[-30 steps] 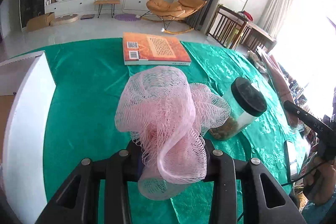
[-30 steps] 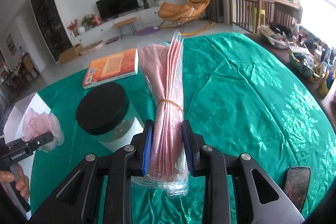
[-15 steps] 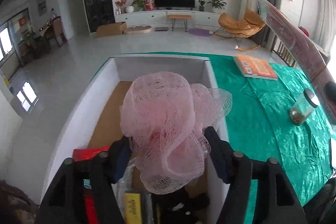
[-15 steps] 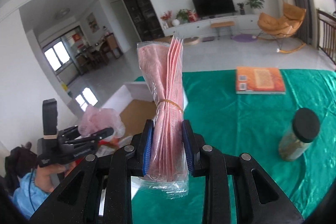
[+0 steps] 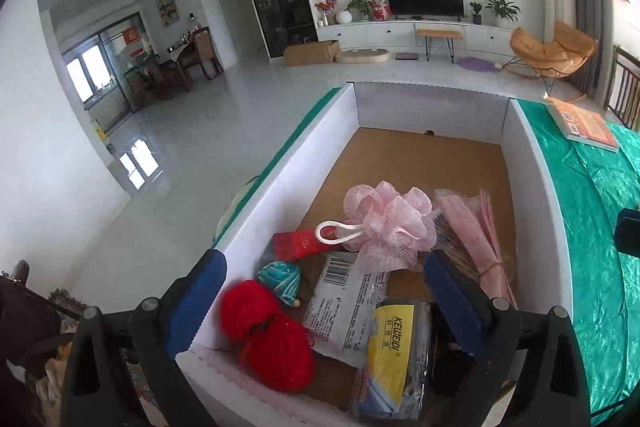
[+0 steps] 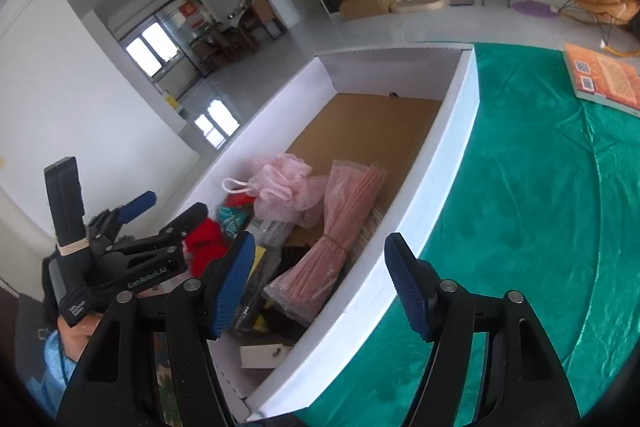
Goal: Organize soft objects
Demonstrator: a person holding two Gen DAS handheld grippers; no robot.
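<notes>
Left tongs, bottom of the left wrist frame: blue pads spread wide and opening, gripping nothing, hovering over the near end of the white cardboard box with brown floor. Right tongs, bottom of the right wrist frame: pads apart and opening, gripping nothing, straddling the box's near right wall.

Inside the box, nearest the left camera: two red yarn balls, a yellow-labelled clear packet, a white barcode sachet, a small teal striped ball. Mid frame: a flat red carton, partly under the pink mesh bath pouf with white loop cord, released and lying on the box contents. Just right of it, touching, the pink bundle in clear plastic with a rubber band, also released in the box, leaning along the right wall.

Right of the box, green satin cloth on the bench. Upper right, an orange book on the cloth.
</notes>
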